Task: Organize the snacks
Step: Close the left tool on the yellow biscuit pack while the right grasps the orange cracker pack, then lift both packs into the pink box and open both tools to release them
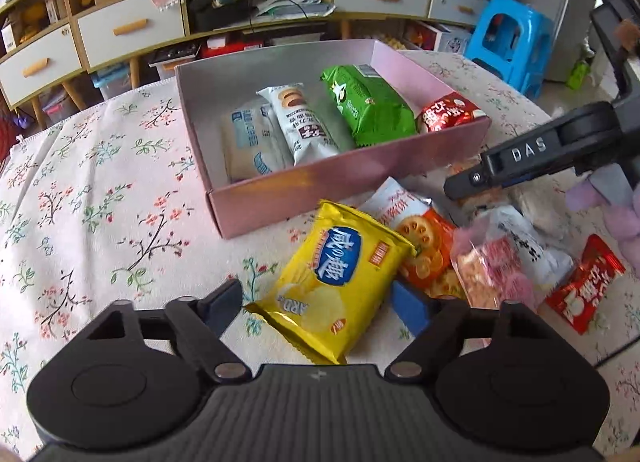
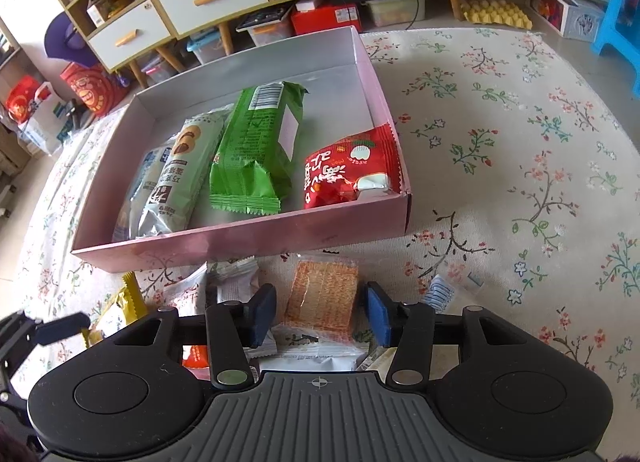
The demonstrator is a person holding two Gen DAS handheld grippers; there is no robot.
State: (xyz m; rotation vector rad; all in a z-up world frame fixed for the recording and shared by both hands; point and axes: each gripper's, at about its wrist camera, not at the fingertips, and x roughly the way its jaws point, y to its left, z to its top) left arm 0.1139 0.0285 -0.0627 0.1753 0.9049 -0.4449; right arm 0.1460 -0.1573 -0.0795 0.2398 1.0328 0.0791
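Note:
A pink box [image 1: 280, 197] [image 2: 224, 240] on the floral cloth holds a green pack [image 1: 368, 109] [image 2: 256, 149], a red pack [image 1: 444, 113] [image 2: 348, 173] and two pale wrapped snacks [image 1: 300, 125] [image 2: 180, 173]. My left gripper [image 1: 320, 306] is open, its fingers on either side of a yellow chip bag [image 1: 340, 286] lying in front of the box. My right gripper [image 2: 320, 314] is open above an orange cracker pack [image 2: 324, 294] in a pile of loose snacks; it shows in the left wrist view [image 1: 516, 161].
Loose snacks lie right of the yellow bag: an orange biscuit pack [image 1: 424, 246], a pink pack [image 1: 496, 274], a red pack [image 1: 584, 286]. Cabinets with drawers [image 2: 208, 1] and a blue stool [image 1: 508, 41] stand beyond the table.

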